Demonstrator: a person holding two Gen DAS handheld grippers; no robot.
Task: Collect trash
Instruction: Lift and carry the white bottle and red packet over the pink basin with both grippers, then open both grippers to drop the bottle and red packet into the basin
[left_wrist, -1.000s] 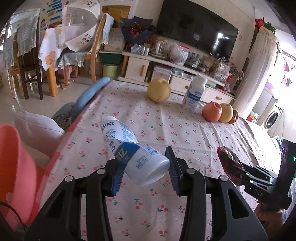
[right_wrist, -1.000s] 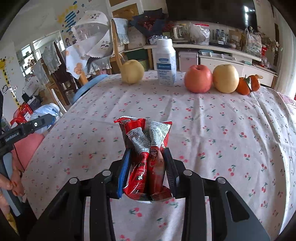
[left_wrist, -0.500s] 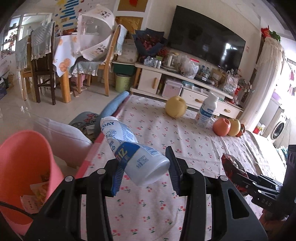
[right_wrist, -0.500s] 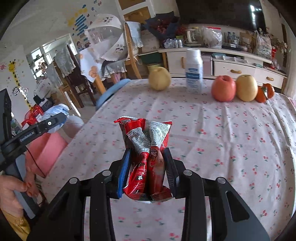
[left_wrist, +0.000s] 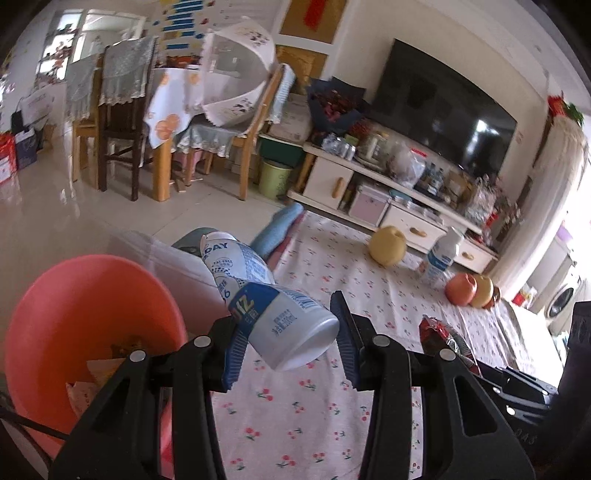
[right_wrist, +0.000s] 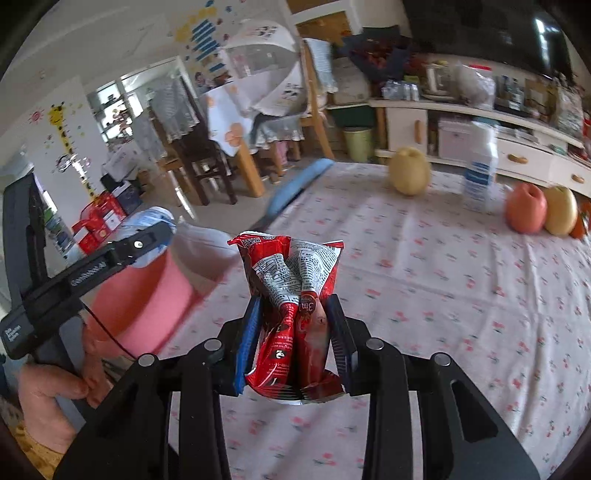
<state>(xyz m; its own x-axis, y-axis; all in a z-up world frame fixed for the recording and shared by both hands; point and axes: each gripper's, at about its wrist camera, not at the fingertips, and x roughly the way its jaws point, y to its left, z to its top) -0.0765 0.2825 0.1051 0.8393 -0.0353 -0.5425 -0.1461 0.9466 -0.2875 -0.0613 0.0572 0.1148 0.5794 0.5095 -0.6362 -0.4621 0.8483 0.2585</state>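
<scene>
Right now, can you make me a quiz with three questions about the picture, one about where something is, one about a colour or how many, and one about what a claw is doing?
1. Where is the pink plastic bin?
A. On the cherry-print tablecloth
B. Beside the table, left of the left claw
C. Under the television

2. How many bottles stand upright on the tablecloth?
A. One
B. Two
C. Three

3. What is the right claw doing?
A. Hanging open and empty
B. Gripping a round yellow fruit
C. Pinching a crumpled red snack wrapper

Answers: 1 B, the bin sits off the table edge, lower left of the left claw. 2 A, only the white-and-blue plastic bottle stands there. 3 C, both pads press the wrapper.
</scene>
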